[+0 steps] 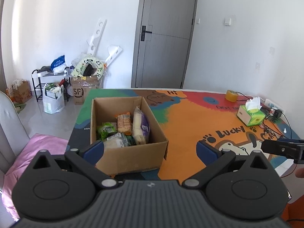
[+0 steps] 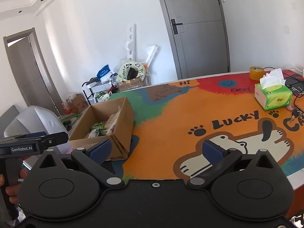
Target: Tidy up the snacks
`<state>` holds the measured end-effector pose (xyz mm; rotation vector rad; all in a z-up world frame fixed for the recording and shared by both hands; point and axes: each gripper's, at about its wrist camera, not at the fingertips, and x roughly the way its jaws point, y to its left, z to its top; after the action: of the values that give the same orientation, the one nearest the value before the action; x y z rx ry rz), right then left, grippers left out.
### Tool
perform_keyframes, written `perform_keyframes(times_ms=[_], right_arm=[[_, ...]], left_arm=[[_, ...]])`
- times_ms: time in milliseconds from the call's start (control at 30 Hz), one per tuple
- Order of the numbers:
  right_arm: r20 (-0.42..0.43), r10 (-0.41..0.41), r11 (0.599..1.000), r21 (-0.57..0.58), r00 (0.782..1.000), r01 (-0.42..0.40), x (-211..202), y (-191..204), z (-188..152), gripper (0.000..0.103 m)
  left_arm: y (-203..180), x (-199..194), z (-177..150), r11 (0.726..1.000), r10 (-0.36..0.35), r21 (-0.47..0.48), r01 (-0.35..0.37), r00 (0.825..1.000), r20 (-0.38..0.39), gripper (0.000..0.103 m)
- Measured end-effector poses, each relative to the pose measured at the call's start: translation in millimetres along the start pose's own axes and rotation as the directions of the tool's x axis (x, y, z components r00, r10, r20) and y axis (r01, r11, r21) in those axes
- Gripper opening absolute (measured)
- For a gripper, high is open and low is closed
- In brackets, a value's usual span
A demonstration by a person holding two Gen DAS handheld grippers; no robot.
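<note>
A: Left gripper point(image 1: 150, 148)?
B: Jaws wide apart, nothing held. It hangs over the near wall of the box point(image 1: 131, 157); its left pad point(image 1: 95, 149) sits in front of the box's near-left corner.
A: Right gripper point(image 2: 155, 150)?
B: Also spread wide, empty, above the table point(image 2: 171, 114) over the dog print. Box is to its left.
A: Snacks point(image 1: 123, 127)?
B: All in the box, at the table's left end. Green packs, a cracker pack, a white-purple bag leaning on the right wall.
A: Else?
B: Tissue box point(image 2: 273, 96) and tape roll point(image 2: 256, 73) at the far right, well apart from the box.
</note>
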<state>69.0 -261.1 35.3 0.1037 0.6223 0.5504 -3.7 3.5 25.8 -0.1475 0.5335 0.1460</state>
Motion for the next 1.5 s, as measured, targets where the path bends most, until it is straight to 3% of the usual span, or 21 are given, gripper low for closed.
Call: perform_keyframes(times_ms=[1500], right_arm=[[-0.015,0.007,1.000,-0.013,1.000,-0.007,3.3,-2.0,-0.7,0.103]], left_arm=[[-7.7,6.9,-7.6,1.000,0.009,0.028,-0.008,1.000,-0.030,0.103]])
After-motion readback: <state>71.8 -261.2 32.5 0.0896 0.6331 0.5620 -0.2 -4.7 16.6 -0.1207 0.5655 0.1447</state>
